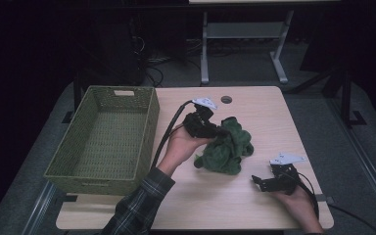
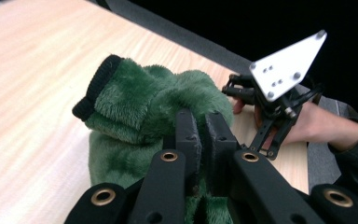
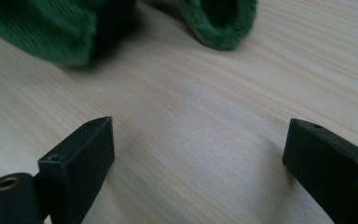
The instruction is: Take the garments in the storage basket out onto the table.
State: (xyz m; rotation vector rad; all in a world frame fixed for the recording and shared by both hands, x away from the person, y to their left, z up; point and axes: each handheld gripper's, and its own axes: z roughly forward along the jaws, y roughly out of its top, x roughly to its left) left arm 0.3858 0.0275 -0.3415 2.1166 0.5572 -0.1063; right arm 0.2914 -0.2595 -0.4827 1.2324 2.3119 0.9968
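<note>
A crumpled green fleece garment (image 1: 227, 147) with a black ribbed cuff (image 2: 93, 91) lies in the middle of the wooden table (image 1: 254, 210). My left gripper (image 1: 220, 131) is shut on a fold of it (image 2: 158, 100), the two jaws pressed together in the fleece (image 2: 203, 135). My right gripper (image 1: 257, 180) rests low over the bare table to the right of the garment, jaws wide apart with nothing between them (image 3: 198, 140). The garment's edge (image 3: 214, 23) lies just beyond its jaws. From the left gripper view the right gripper (image 2: 235, 91) stands past the garment.
A green woven basket (image 1: 149, 122) stands on the table's left side with nothing in it. A round cable hole (image 1: 226, 99) sits near the far edge. The table's right edge is close to my right hand (image 1: 298, 203). Dark floor and a table frame (image 1: 245, 44) lie beyond.
</note>
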